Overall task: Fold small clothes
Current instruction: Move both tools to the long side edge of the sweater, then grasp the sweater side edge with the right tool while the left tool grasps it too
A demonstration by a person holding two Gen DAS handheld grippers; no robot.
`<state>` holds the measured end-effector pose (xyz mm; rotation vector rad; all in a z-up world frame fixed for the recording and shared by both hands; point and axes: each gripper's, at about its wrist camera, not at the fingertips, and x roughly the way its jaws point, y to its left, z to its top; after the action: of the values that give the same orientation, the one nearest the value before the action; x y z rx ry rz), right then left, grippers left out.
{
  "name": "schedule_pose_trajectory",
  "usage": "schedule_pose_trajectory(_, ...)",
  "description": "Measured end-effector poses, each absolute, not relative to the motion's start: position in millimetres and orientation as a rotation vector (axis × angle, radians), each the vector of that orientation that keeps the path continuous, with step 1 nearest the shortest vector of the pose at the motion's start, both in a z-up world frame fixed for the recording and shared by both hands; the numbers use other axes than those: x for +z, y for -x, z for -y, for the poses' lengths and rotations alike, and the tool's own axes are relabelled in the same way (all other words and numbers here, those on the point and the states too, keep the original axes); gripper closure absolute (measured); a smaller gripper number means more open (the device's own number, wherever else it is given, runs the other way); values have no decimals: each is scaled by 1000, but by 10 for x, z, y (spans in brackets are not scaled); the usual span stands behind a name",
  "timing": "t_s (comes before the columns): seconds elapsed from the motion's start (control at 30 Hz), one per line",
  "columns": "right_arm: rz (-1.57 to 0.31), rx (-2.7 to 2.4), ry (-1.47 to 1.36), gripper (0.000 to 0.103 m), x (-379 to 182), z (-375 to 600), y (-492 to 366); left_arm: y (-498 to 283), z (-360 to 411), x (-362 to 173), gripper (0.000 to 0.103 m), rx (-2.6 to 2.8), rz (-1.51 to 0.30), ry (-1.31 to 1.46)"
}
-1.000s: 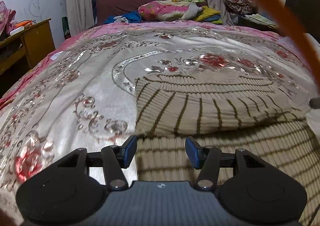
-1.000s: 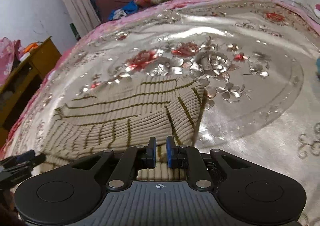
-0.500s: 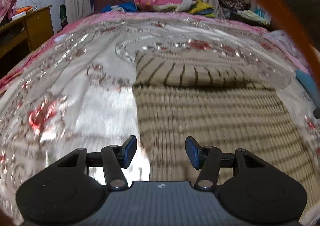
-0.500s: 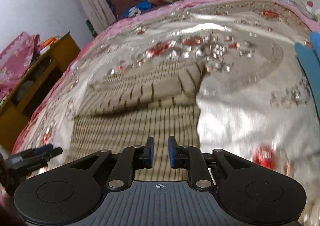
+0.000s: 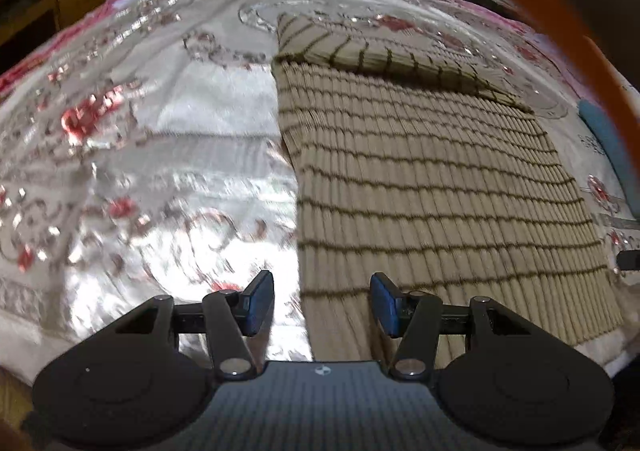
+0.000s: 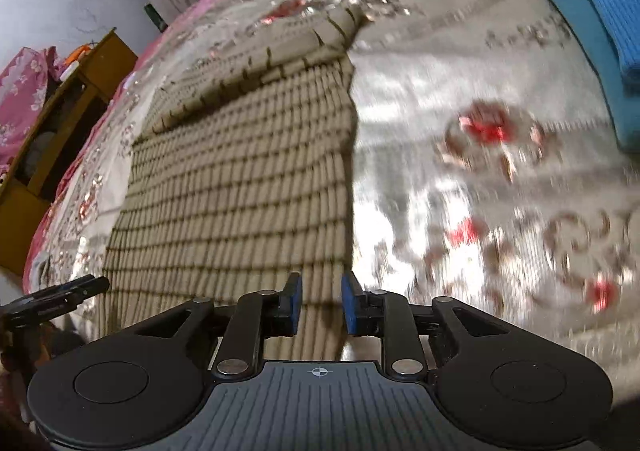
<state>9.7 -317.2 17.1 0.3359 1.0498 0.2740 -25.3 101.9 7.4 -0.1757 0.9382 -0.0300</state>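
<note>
A beige ribbed sweater (image 5: 432, 187) with thin dark stripes lies flat on the shiny floral bedspread (image 5: 152, 155), its far end folded over into a band whose stripes run crosswise. Bare bedspread spreads wide beyond the sweater's left edge and again beyond its right edge, up to a blue knitted garment (image 6: 596, 11) near the right border. The left gripper (image 5: 322, 303) hangs above the sweater's near left edge with its jaws apart and nothing between them. The right gripper (image 6: 320, 303) sits over the near right edge; its jaws have just been opening to a narrow gap, and no cloth is pinched. The near hem disappears behind both gripper bodies, the bedspread pattern is smeared by blur, and an orange cable (image 5: 560, 35) crosses the left view.
</note>
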Motion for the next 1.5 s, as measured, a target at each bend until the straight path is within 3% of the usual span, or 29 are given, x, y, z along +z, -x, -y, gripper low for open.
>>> schedule_pose_trajectory(0.67, -1089, 344, -514, 76, -120, 3222, 89, 381, -975, 26, 46, -46, -986, 191)
schedule_pose_trajectory(0.93, -1063, 367, -586, 76, -190, 3266, 151, 325, -1051, 29, 56, -63, -988, 268)
schedule_pose_trajectory(1.37, -1041, 379, -713, 76, -286, 3277, 46, 330, -1115, 6, 56, -93, -959, 309)
schedule_pose_trajectory(1.5, -1055, 389, -691, 76, -277, 3215, 85, 339, -1144, 9, 64, -96, -957, 307)
